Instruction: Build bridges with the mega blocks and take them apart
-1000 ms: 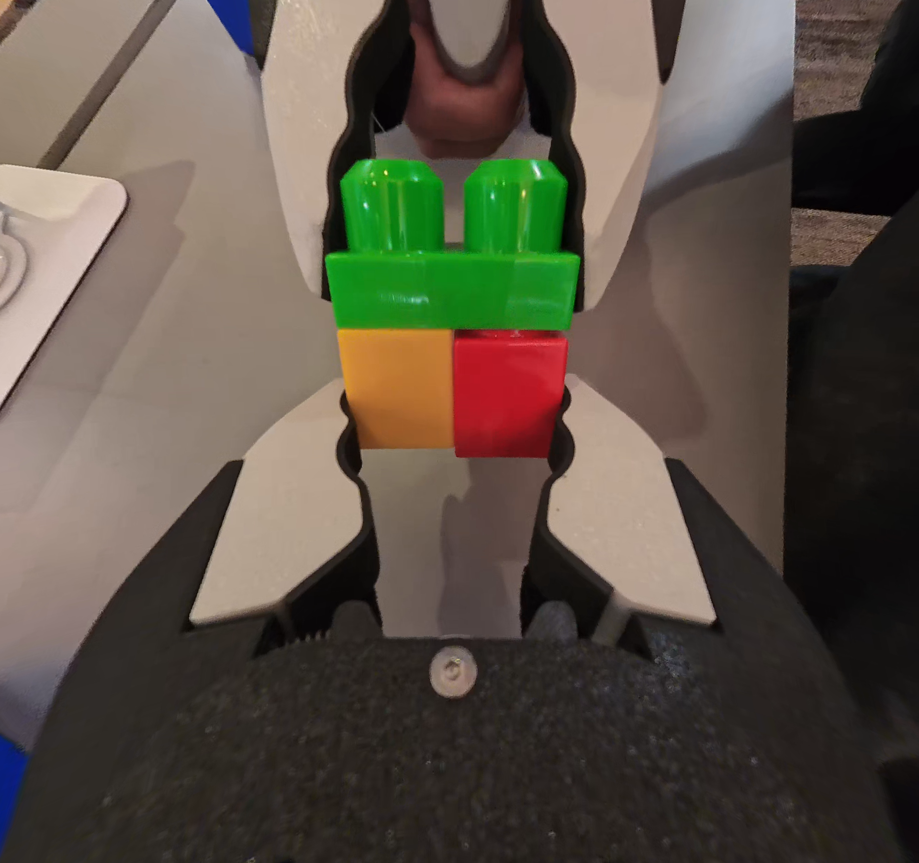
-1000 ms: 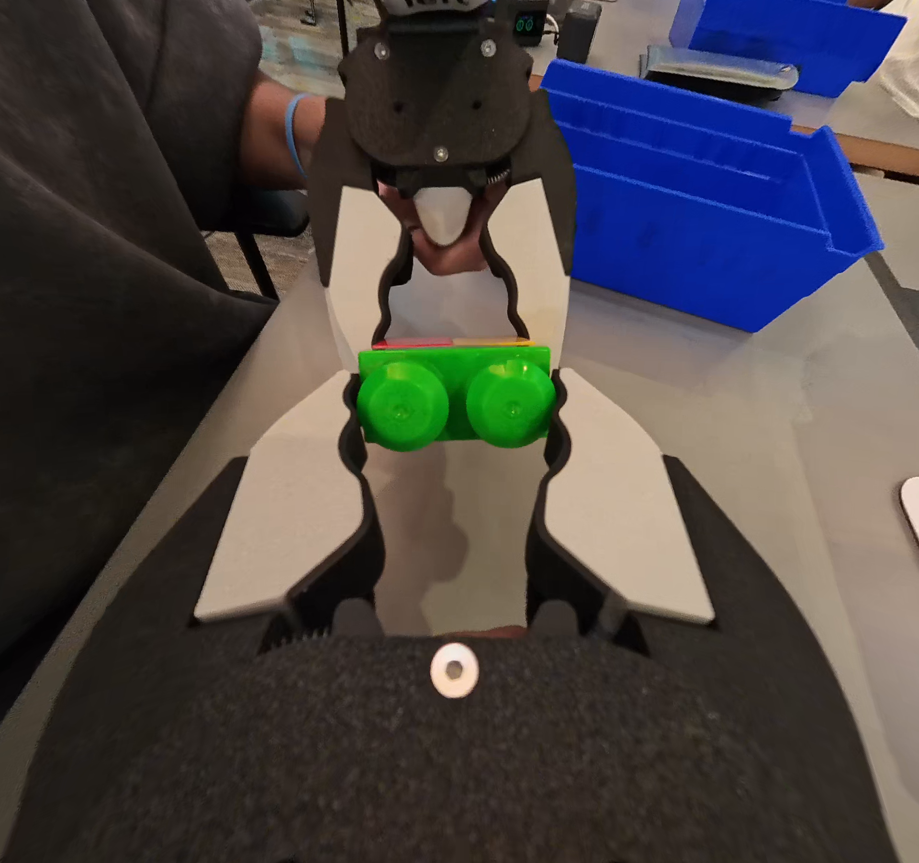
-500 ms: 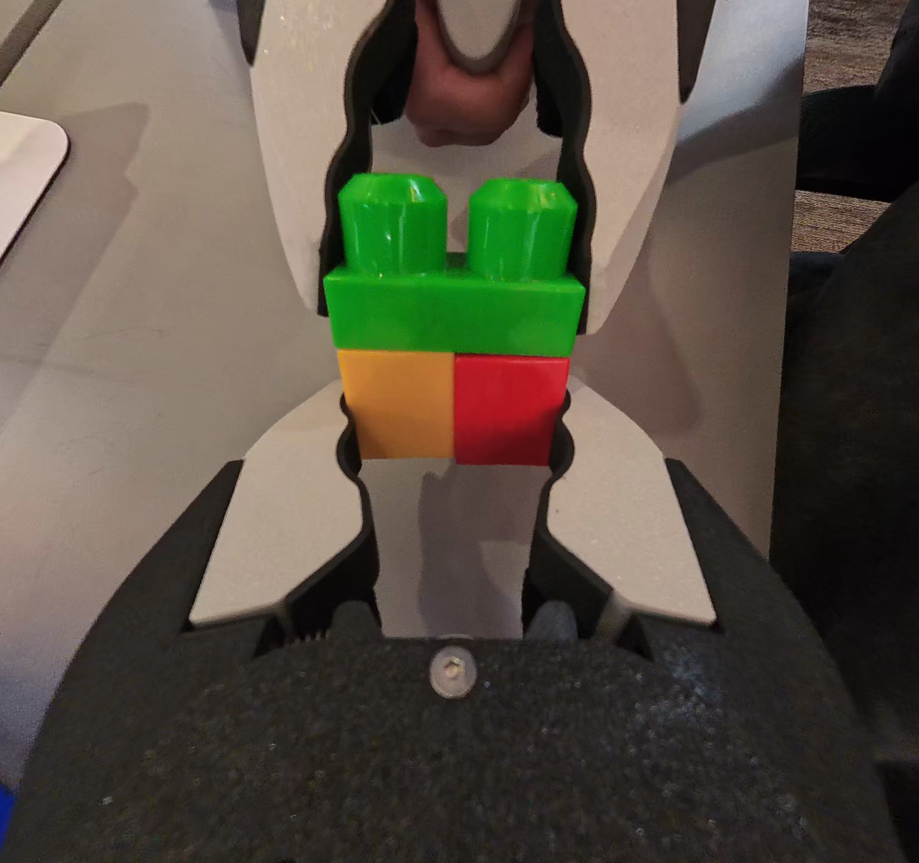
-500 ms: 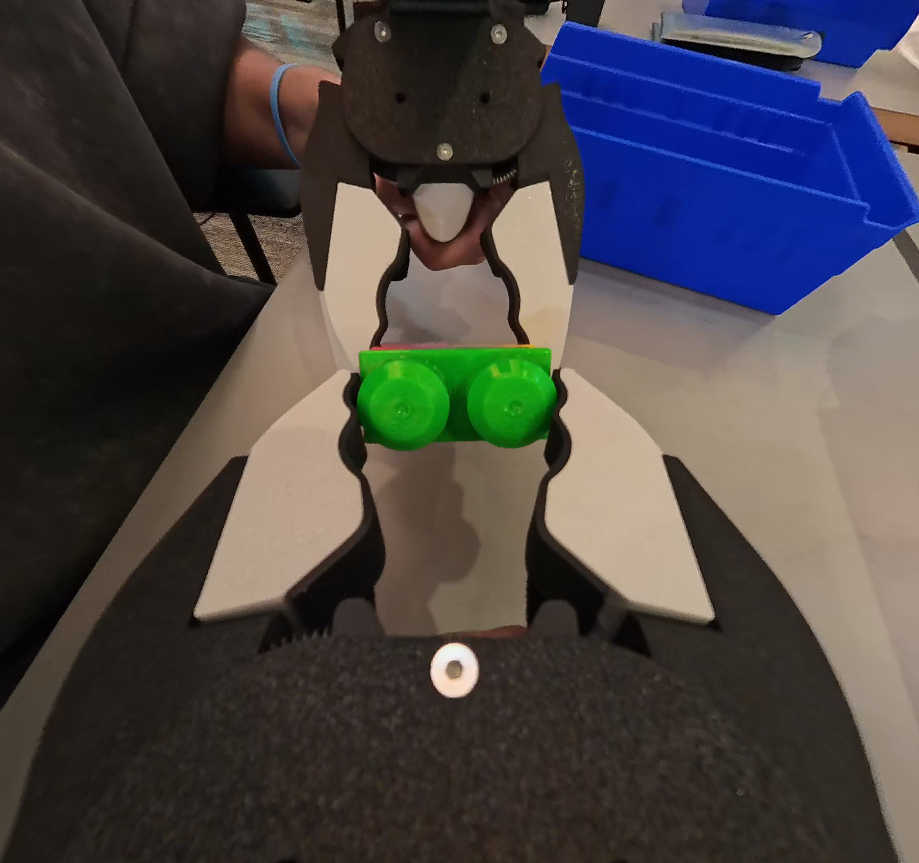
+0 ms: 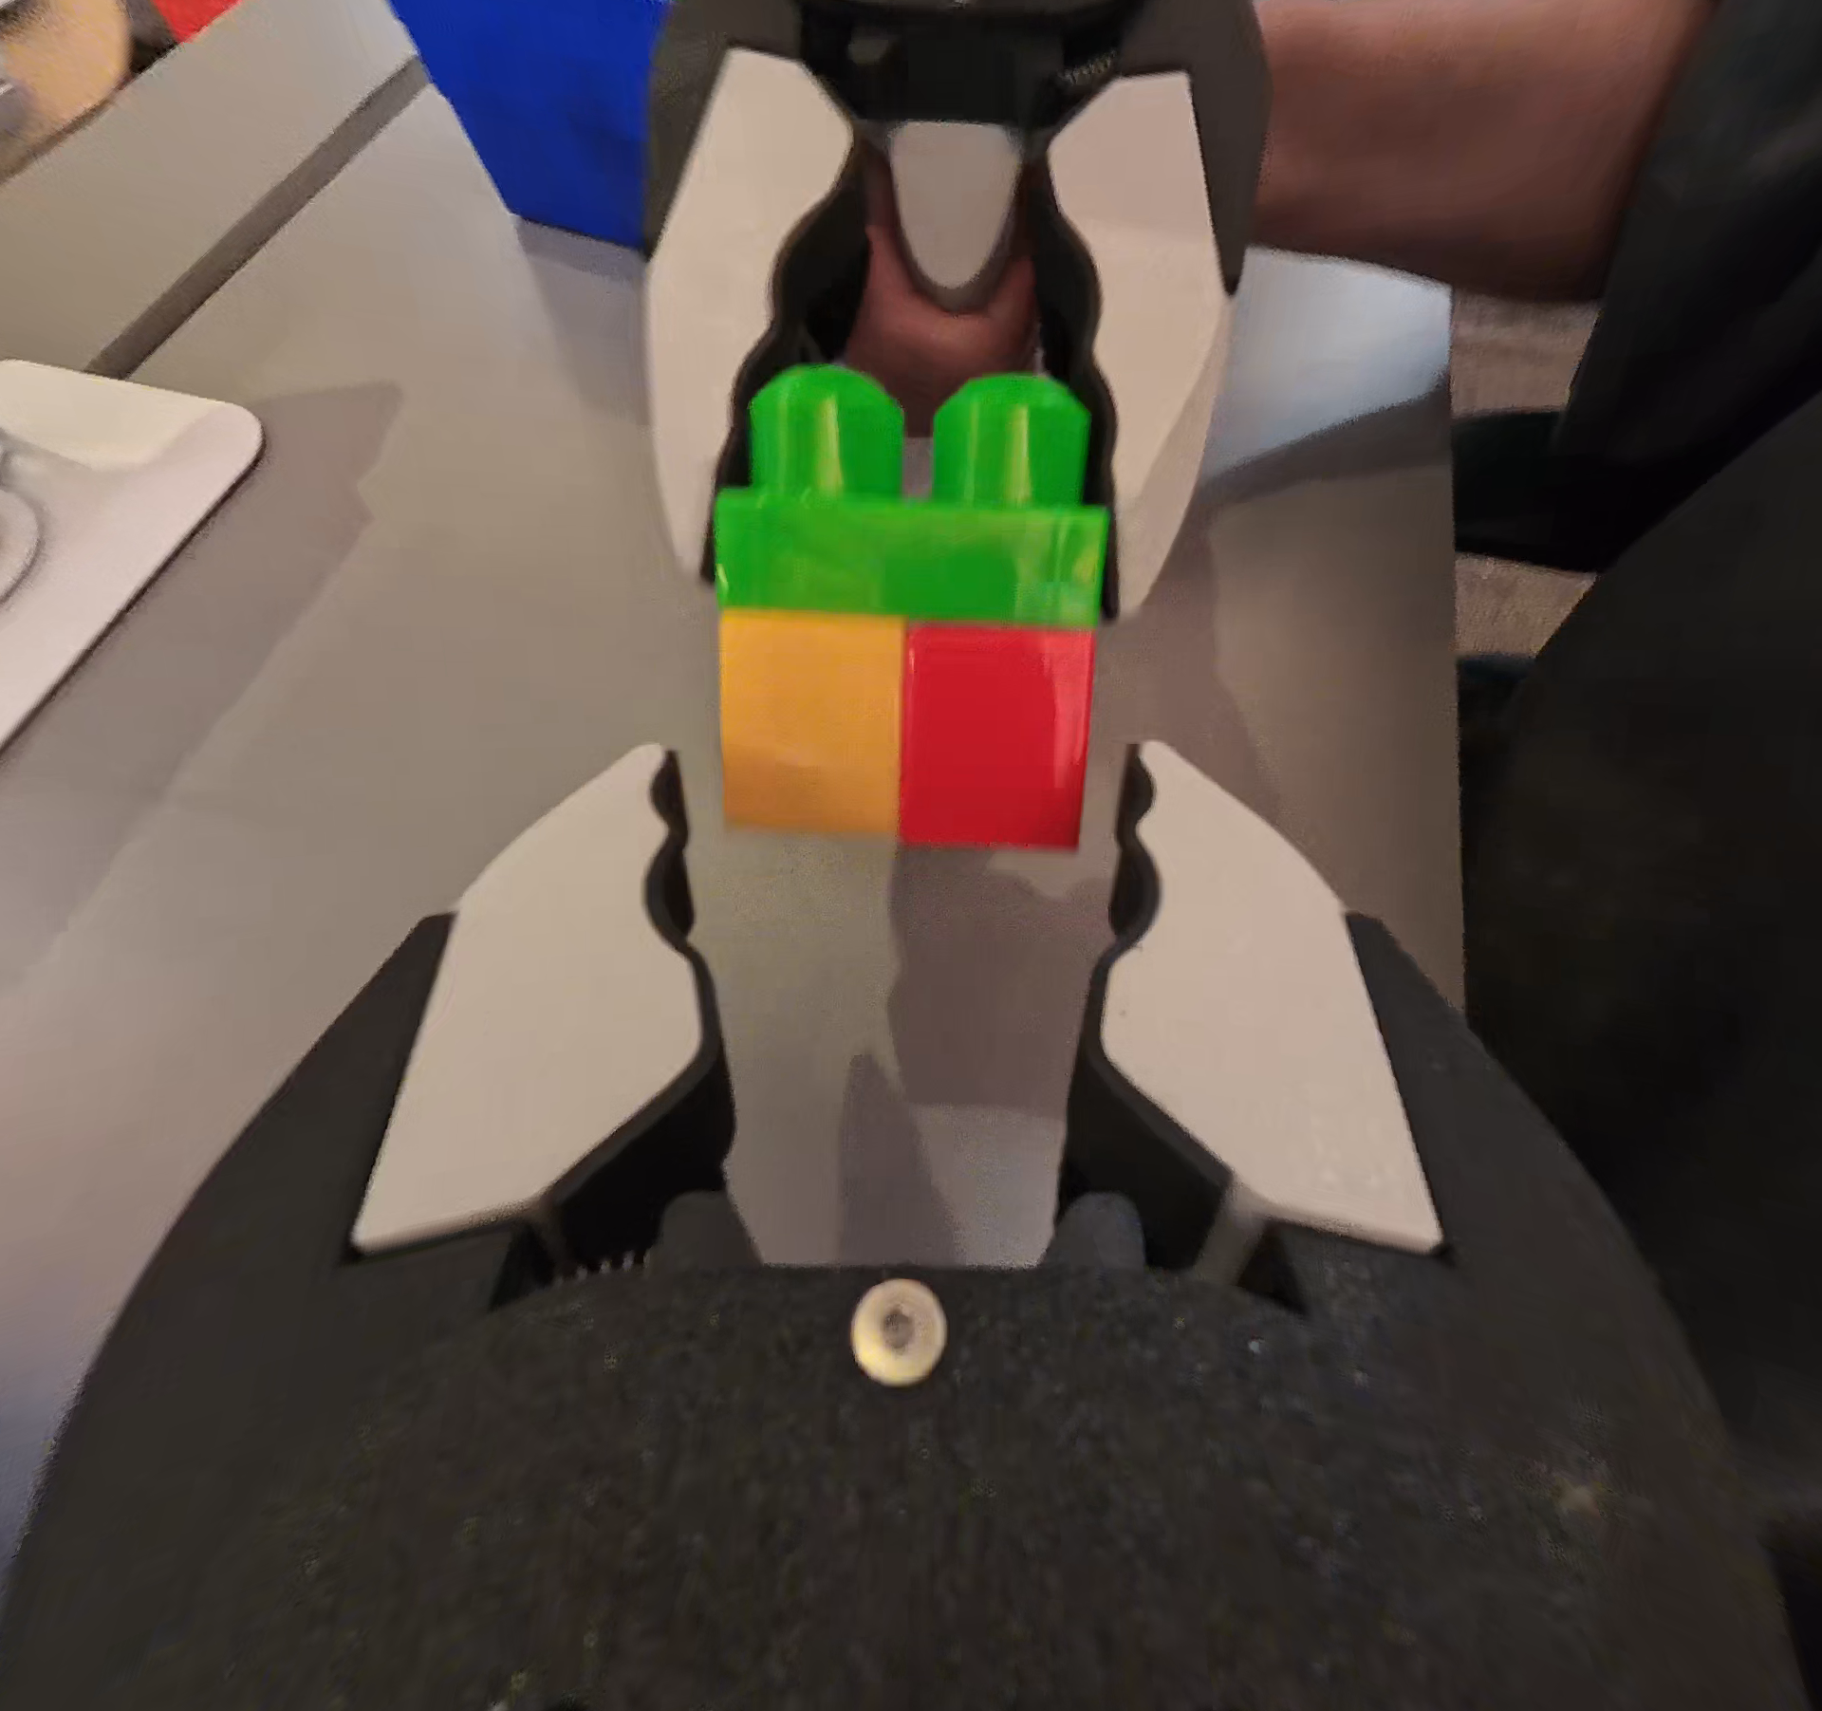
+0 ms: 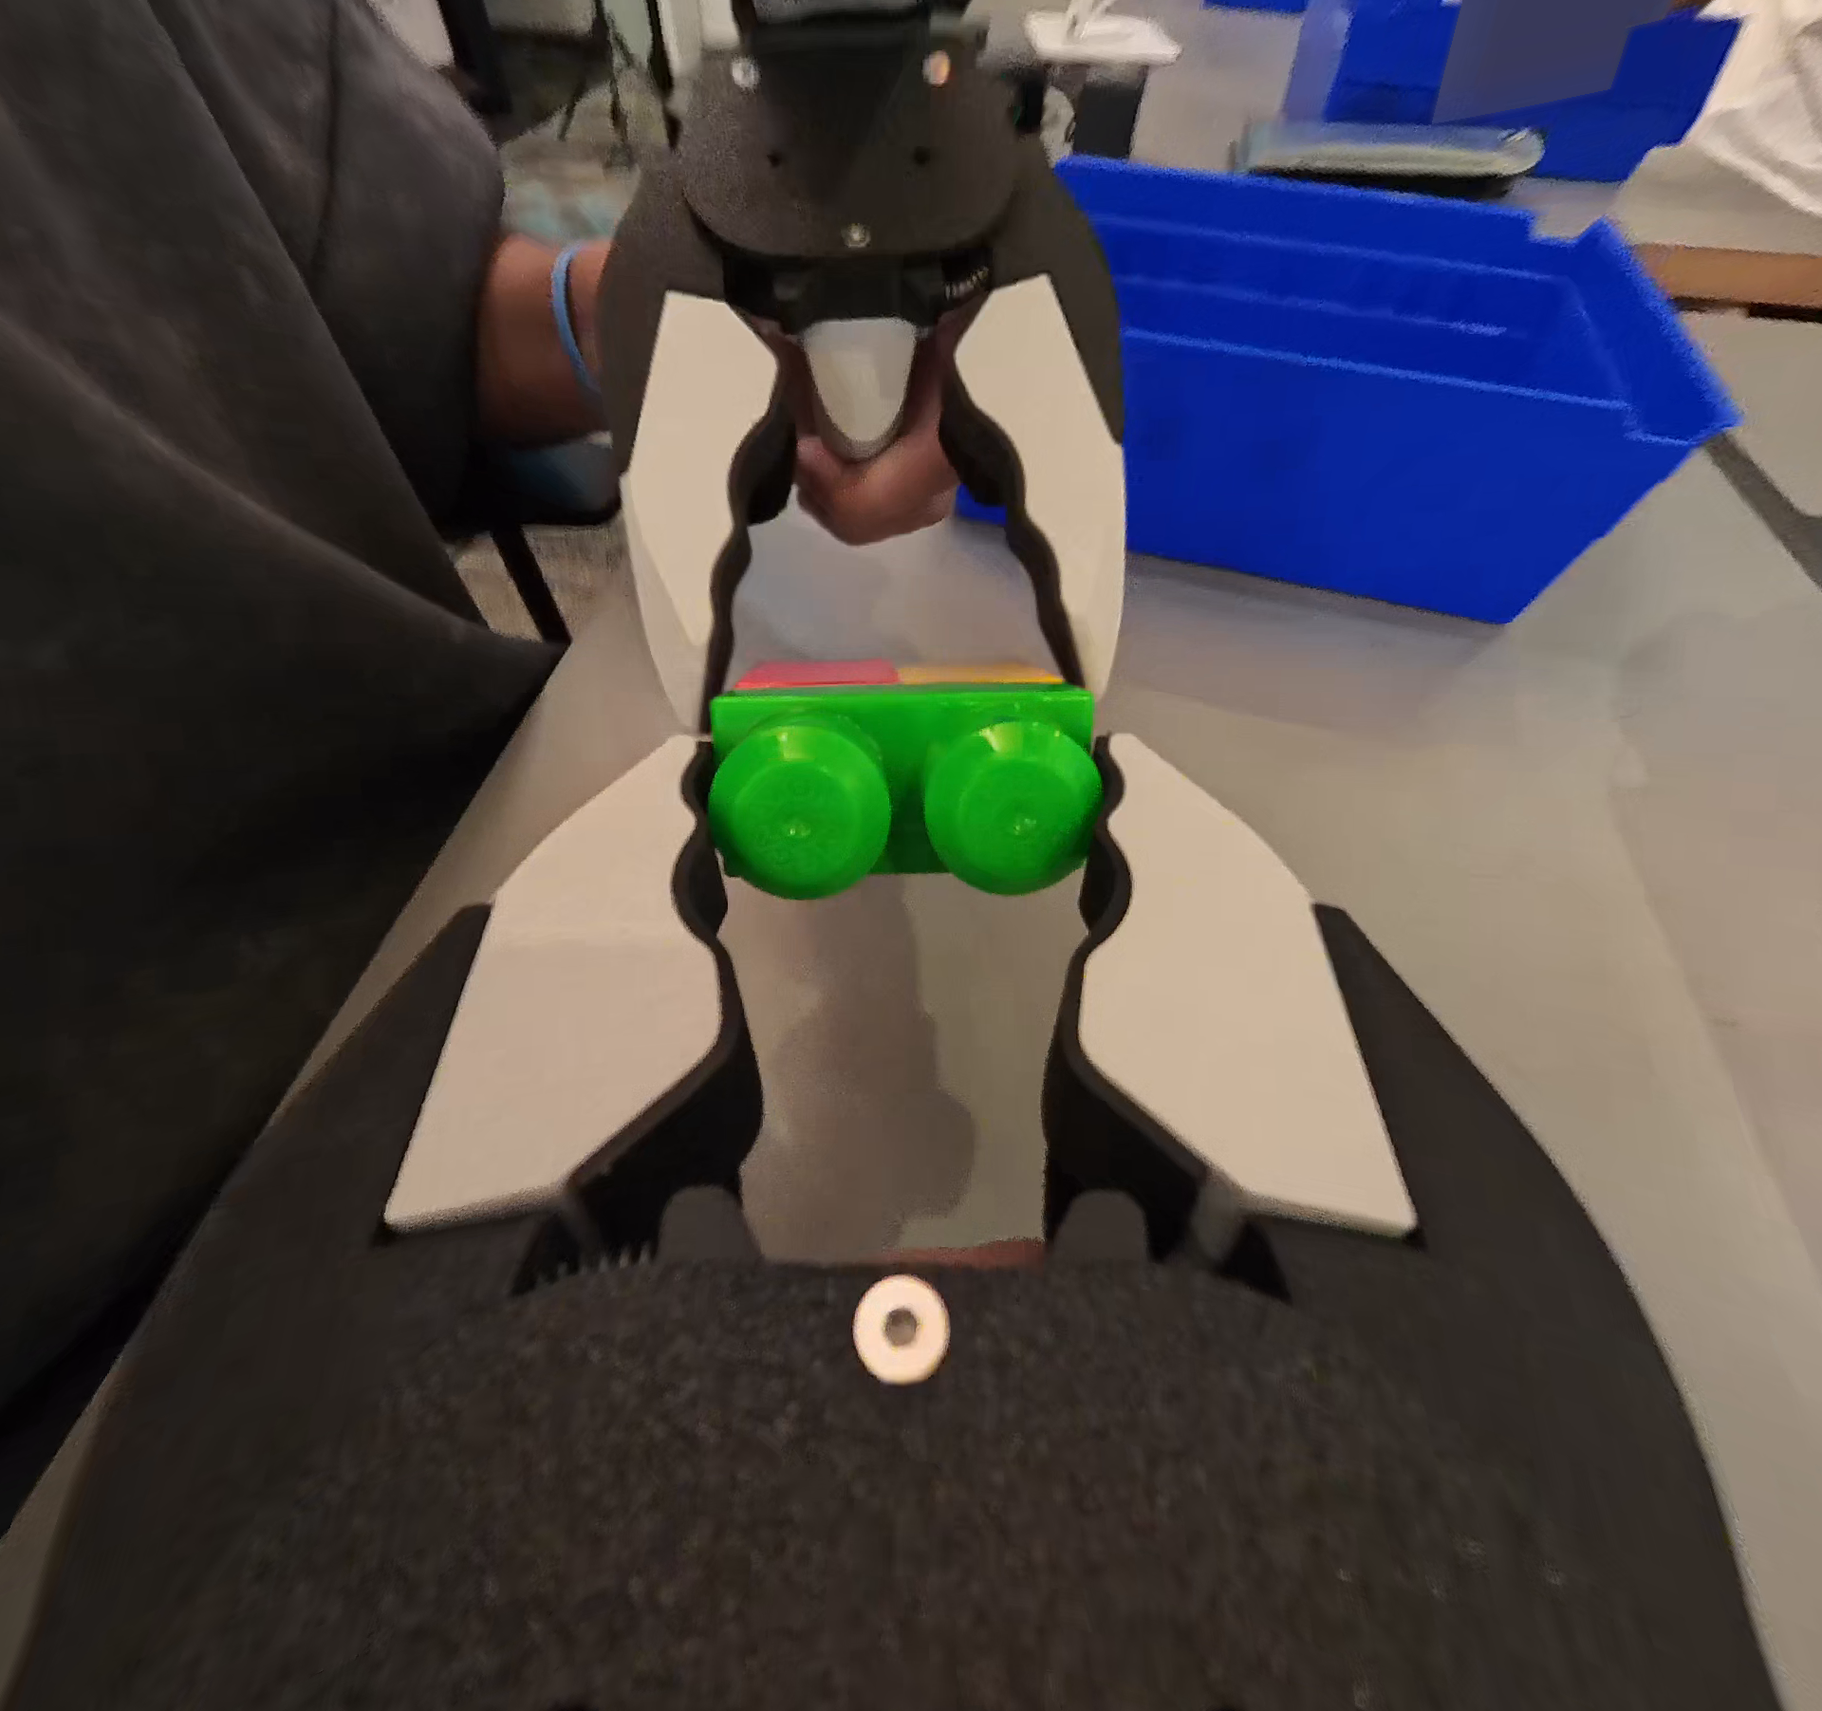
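A small bridge hangs above the grey table (image 5: 414, 678): a green two-stud block (image 5: 907, 559) on a yellow block (image 5: 808, 717) and a red block (image 5: 996, 737). My right gripper (image 6: 897, 757) is shut on the green block (image 6: 902, 727), studs pointing at its camera. It also shows in the left wrist view (image 5: 912, 579), opposite me. My left gripper (image 5: 902, 766) flanks the lower end of the yellow and red blocks. A thin gap shows on each side, so it holds nothing. The left wrist view is blurred.
A blue bin (image 5: 532, 86) with red and green blocks stands at the back left, and a white flat pad (image 5: 99, 481) lies at the left. A large blue bin (image 6: 1380, 441) stands at the right. A person's dark clothing (image 6: 197, 530) lines the table edge. The tips of both grippers are at nearly the same place.
The left gripper gripped the yellow and red blocks before. Now it has drawn back and the blocks sit free between its fingertips. The right gripper still holds the green block.
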A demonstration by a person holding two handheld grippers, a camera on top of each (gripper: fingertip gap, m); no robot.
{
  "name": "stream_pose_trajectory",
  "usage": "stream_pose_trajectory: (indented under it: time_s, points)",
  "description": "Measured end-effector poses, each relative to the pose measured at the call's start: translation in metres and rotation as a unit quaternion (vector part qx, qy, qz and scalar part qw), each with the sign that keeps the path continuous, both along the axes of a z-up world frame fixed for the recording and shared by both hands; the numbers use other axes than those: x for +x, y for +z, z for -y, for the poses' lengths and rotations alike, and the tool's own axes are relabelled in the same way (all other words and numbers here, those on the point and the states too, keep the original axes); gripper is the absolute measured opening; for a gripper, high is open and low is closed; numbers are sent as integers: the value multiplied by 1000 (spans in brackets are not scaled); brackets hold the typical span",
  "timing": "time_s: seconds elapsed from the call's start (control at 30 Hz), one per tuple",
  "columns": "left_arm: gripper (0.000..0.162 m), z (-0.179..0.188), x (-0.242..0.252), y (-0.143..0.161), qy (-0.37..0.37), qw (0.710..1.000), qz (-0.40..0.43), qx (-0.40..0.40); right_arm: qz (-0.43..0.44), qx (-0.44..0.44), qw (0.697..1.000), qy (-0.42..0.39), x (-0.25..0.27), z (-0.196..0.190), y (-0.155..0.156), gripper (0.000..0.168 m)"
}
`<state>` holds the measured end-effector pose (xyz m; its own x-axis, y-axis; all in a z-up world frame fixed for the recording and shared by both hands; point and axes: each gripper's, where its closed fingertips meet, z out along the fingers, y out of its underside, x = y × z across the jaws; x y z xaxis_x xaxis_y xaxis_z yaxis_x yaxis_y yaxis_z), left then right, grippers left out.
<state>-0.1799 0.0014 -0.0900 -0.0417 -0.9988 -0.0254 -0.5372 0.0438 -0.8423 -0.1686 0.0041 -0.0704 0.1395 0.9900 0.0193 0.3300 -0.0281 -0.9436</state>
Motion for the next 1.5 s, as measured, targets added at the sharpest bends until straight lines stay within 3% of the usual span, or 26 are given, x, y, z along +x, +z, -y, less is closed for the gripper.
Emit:
stream_pose_trajectory:
  time_s: [0.07, 0.13, 0.27, 0.37, 0.5, 0.53, 0.73, 1.2, 1.3, 1.4, 1.5]
  points:
    - [90, -9, -9, 7, 24, 998, 31, -53, -42, 5, 999, -22, 11, -5, 12, 71]
    - [93, -13, -13, 14, 31, 983, 80, -162, -55, 39, 997, -44, 14, -8, 20, 71]
    - [80, -6, -12, 38, -38, 894, 192, -403, -41, 159, 985, -61, -1, -3, 35, 71]
    - [72, -4, -11, 43, -74, 853, 217, -470, -36, 215, 974, -65, -9, 0, 46, 71]
    - [61, 7, -7, 48, -107, 846, 215, -477, -37, 218, 973, -60, -11, 1, 48, 71]
    - [49, 10, -6, 49, -115, 847, 212, -474, -38, 217, 974, -58, -11, 0, 47, 71]
    - [40, 16, -5, 48, -125, 846, 189, -483, -35, 207, 977, -42, -12, 3, 42, 71]
    - [38, 8, -4, 33, -86, 849, 153, -498, 8, 211, 976, -43, -14, -5, 22, 72]
    - [39, 7, -2, 37, -81, 839, 169, -510, -14, 199, 979, -52, -12, -6, 27, 71]
    - [43, 9, -2, 37, -80, 843, 161, -507, -26, 194, 979, -57, -12, -2, 27, 71]
    - [54, 3, -9, 43, -84, 828, 173, -527, -33, 188, 980, -53, -14, 1, 27, 71]
